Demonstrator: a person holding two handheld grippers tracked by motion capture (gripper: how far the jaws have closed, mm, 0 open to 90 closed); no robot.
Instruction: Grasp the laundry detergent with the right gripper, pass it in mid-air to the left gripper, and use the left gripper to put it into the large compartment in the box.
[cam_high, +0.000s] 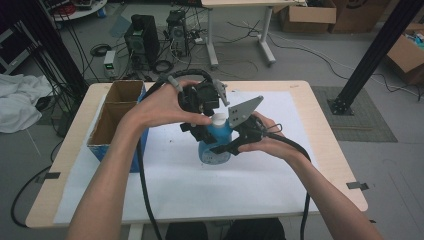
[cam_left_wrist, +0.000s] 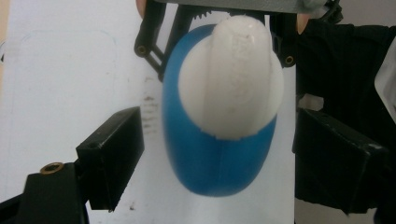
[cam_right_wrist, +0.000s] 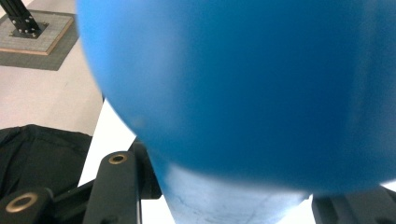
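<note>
Fingers of the left gripper (cam_left_wrist: 215, 158) stand wide, flanking the blue plastic bottle's (cam_left_wrist: 217, 158) white cap (cam_left_wrist: 231, 79). Right gripper (cam_high: 235, 142) clasps the bottle's body; its own view blurs the contact.

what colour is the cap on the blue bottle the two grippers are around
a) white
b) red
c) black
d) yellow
a: in the left gripper view the blue bottle carries a rounded white cap between the open jaws of the left gripper, and the high view shows the same white top.
</note>
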